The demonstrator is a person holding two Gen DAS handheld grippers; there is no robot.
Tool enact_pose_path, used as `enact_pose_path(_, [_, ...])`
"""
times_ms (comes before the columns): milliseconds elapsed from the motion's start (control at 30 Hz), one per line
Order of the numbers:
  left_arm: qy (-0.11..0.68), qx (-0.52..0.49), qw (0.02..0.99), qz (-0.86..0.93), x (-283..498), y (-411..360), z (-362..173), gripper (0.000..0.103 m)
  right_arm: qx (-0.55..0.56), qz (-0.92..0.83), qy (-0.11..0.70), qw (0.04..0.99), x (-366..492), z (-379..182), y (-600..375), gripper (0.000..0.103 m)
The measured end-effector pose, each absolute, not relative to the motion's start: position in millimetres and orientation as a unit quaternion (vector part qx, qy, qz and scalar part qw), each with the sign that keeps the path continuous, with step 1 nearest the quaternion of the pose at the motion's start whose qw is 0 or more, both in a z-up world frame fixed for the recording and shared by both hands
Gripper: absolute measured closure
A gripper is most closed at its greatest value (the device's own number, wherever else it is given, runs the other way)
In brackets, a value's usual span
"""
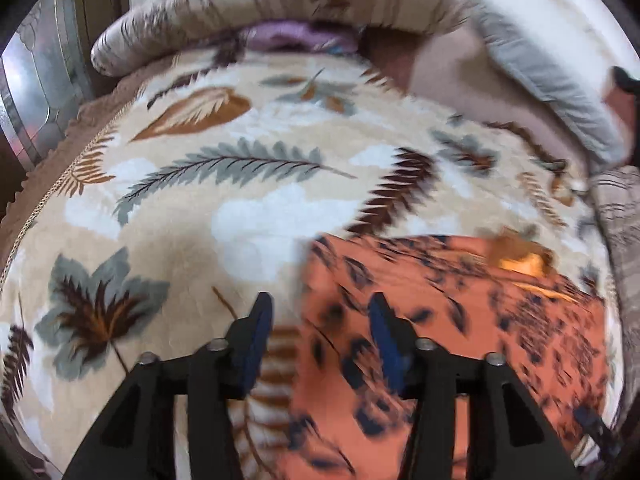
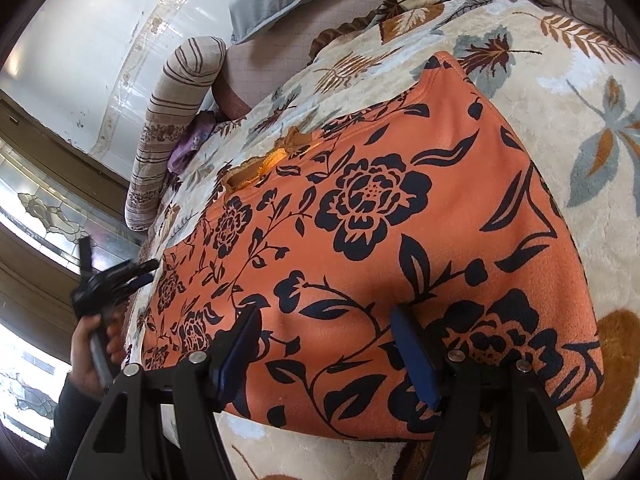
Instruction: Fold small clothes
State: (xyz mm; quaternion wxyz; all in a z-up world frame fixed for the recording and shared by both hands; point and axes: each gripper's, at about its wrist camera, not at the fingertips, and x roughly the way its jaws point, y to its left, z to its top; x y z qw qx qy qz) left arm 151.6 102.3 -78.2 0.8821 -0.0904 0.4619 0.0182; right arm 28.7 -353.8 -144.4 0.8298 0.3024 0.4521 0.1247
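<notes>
Orange garment (image 2: pixel 380 248) spread flat on the bed blanket (image 1: pixel 240 208).
My right gripper (image 2: pixel 326 354) fingers gape wide above its near edge; my left gripper (image 1: pixel 320 344), also wide, straddles its side edge.

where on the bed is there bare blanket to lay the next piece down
Bare leaf-print blanket lies left of the orange floral garment, between it and the rolled striped bedding. Crowded toward the grey pillow and purple cloth.

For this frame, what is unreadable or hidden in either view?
- Left wrist: orange black-flowered garment is motion-blurred, its print smeared.
- Right wrist: the garment's near edge hides behind the right gripper; layer count unknowable.
- Right wrist: left gripper is small and blurred.
- Purple cloth lies mostly behind the striped bolster.
</notes>
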Motion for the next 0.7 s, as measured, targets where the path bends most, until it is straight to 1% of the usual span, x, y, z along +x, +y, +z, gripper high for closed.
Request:
enact_pose_path(33, [0.451,-0.09,0.888,0.017,140,98,-74,0.033,0.302,0.122,0.452,0.83,28,-143,-354,0.032])
enact_pose_path(67, [0.438,-0.087,0.895,0.015,124,90,-68,0.031,0.303,0.118,0.451,0.831,25,-140,-353,0.032])
enact_pose_path(233, [0.42,-0.058,0.905,-0.021,77,46,-64,0.03,0.356,0.129,0.44,0.814,-10,-126,-354,0.032])
enact_pose_path(433, [0.455,-0.041,0.888,-0.057,59,5,-92,0.029,0.454,0.082,0.464,0.756,-53,-155,-376,0.032])
enact_pose_path(567, [0.464,-0.012,0.884,-0.059,52,-10,-105,0.029,0.507,0.045,0.439,0.741,-58,-166,-406,0.032])
enact_pose_path(700, [0.474,-0.023,0.879,-0.049,51,-9,-108,0.029,0.518,0.021,0.421,0.744,-49,-166,-425,0.032])
